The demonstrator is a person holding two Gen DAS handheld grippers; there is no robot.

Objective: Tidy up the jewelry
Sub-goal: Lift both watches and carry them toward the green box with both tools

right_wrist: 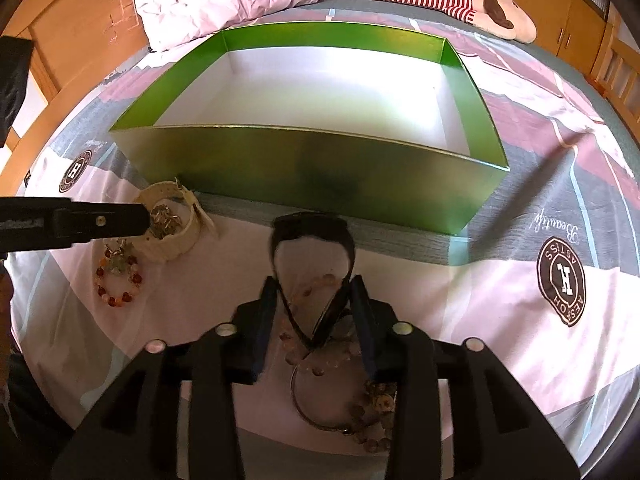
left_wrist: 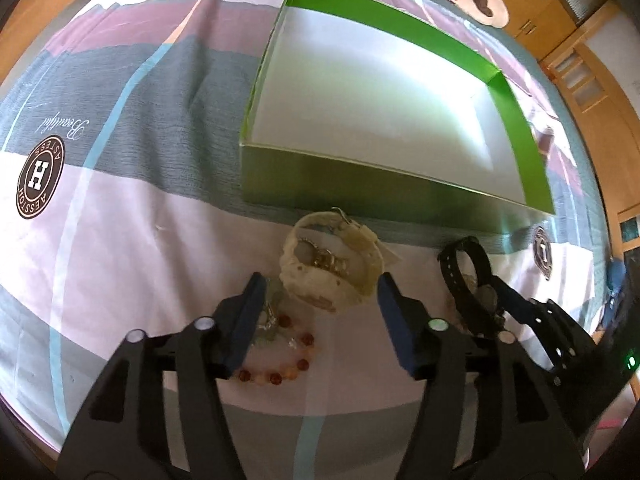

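— Two grippers, so start on the left: what faces the left gripper (left_wrist: 318, 308)?

— A cream, perforated rubber watch (left_wrist: 332, 268), curled into a loop on the bed's patchwork cover (left_wrist: 120, 240), just ahead and between the spread, empty fingers. An orange-and-red bead bracelet (left_wrist: 280, 360) lies below them.

— And the right gripper (right_wrist: 314, 312)?

— Its fingers bracket the black strap watch (right_wrist: 312, 264), strap ends running back between them; whether they are clamped on it I cannot tell. Its loop points at the empty green cardboard box (right_wrist: 280, 164), just beyond.

— What differs between views?

— Only the right wrist view shows the dark bangle (right_wrist: 320, 408) and pale beads beneath.
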